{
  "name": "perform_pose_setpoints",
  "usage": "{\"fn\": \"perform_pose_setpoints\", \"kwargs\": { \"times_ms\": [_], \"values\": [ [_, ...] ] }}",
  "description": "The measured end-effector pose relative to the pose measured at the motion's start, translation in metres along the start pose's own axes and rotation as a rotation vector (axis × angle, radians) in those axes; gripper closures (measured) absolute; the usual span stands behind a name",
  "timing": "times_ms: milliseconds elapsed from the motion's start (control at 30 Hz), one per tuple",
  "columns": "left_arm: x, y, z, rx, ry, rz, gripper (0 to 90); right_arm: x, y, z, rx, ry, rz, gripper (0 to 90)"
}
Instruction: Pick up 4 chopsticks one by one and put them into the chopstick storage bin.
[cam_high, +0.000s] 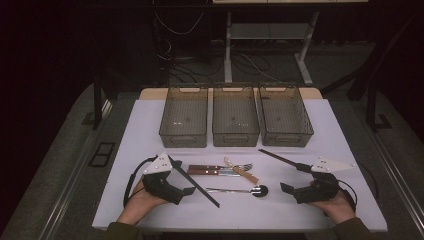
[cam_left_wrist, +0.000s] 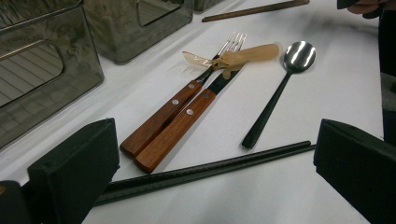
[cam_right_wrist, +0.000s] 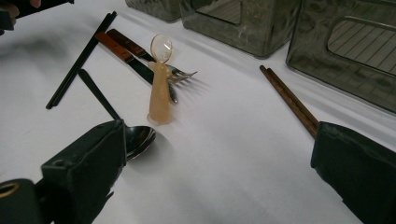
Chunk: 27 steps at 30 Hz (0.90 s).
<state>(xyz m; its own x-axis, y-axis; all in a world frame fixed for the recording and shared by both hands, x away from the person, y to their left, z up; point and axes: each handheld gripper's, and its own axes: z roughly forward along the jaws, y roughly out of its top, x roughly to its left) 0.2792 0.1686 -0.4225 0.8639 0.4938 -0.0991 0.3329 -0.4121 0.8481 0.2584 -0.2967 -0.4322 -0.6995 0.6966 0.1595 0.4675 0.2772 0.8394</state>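
High view: both claws rest low on the white surface (cam_high: 150, 120), nearest the person. Left claw (cam_high: 187, 190) has its jaws apart and grips nothing; right claw (cam_high: 285, 188) likewise has its jaws apart and grips nothing. Landmark for all positions is the metal spoon (cam_high: 250, 190) with the dark handle, lying between the two claws.

Left of the spoon, a pair of black chopsticks (cam_high: 196, 182) lies slanted, its near end just beside the left claw. Just beyond the spoon lie a fork and a knife, both with wooden handles (cam_left_wrist: 163, 126), side by side and touching; a small translucent amber spoon (cam_left_wrist: 247, 53) lies across their metal ends. Beyond and right of the spoon, a pair of brown chopsticks (cam_high: 282, 160) lies slanted, close to the right claw.

Farthest beyond the spoon, three smoky translucent bins (cam_high: 235, 135) stand in a row along the far part of the surface, close together.
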Motion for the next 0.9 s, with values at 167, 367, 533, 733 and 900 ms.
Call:
{"fn": "perform_pose_setpoints", "kwargs": {
  "times_ms": [167, 367, 533, 733, 900],
  "values": [
    [0.004, 0.000, 0.000, 0.009, 0.007, -0.006, 4.9, -0.002, 0.000, 0.000, -0.003, 0.002, 0.015, 3.6],
    [0.006, 0.000, 0.000, 0.023, 0.038, 0.007, 14.4, -0.002, 0.000, 0.001, 0.003, 0.004, 0.017, 3.6],
    [0.010, 0.002, -0.003, 0.013, 0.051, 0.010, 22.4, -0.002, 0.000, 0.001, 0.005, 0.004, 0.014, 3.6],
    [0.020, 0.004, -0.006, 0.007, 0.085, -0.010, 37.0, -0.003, 0.000, 0.001, -0.001, 0.002, 0.017, 3.6],
    [0.027, 0.004, -0.006, 0.022, 0.106, -0.015, 52.8, -0.002, 0.000, 0.003, 0.008, 0.003, 0.017, 3.6]
  ]
}}
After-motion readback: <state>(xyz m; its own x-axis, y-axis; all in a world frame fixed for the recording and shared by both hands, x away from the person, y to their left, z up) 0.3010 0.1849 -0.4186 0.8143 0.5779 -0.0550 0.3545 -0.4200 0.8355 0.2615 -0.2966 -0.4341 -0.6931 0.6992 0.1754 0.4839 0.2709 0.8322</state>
